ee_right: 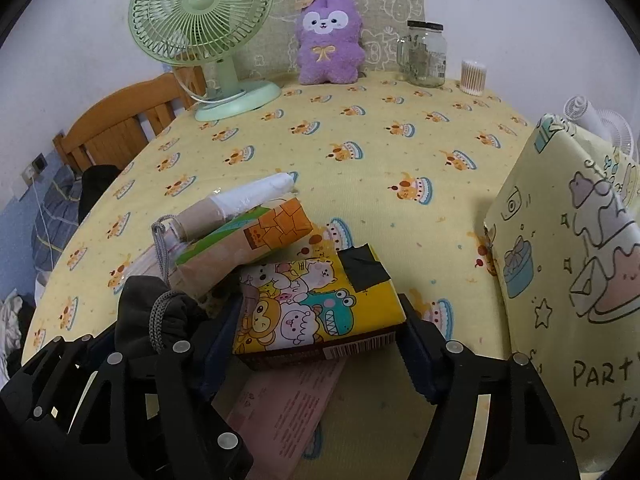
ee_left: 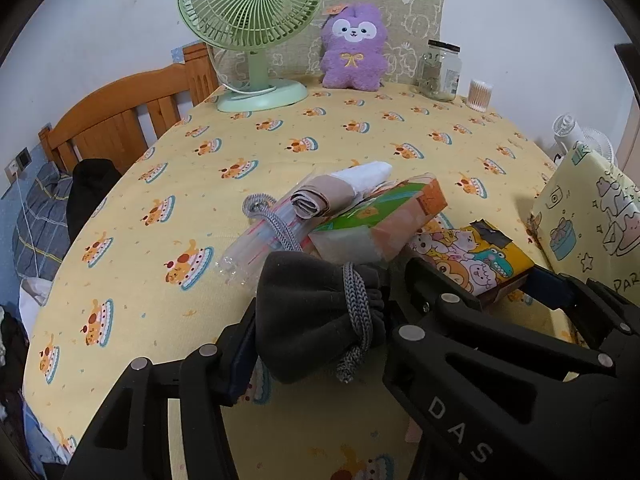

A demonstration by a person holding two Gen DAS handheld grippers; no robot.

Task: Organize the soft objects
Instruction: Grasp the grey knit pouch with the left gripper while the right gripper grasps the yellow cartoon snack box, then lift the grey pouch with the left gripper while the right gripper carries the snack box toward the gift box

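Note:
My left gripper [ee_left: 320, 320] is shut on a dark grey drawstring pouch [ee_left: 316, 316] with a grey braided cord, held just above the table. My right gripper [ee_right: 320, 336] is shut on a yellow cartoon-animal tissue pack [ee_right: 320, 308], its fingers [ee_right: 416, 352] pressing both sides. The pack also shows in the left wrist view [ee_left: 476, 260]. An orange-and-green tissue pack [ee_right: 244, 240] leans on it, with a beige and white roll [ee_right: 236, 200] and a clear plastic sleeve [ee_left: 256, 240] behind. The pouch shows at the left of the right wrist view [ee_right: 152, 316].
A pale yellow cartoon bag [ee_right: 568, 280] stands at the right. At the back of the table [ee_left: 360, 144] stand a green fan [ee_left: 252, 24], a purple plush [ee_left: 354, 48], a glass jar [ee_left: 440, 68] and a cotton-swab tub [ee_left: 480, 94]. A pink sheet [ee_right: 288, 404] lies under the yellow pack.

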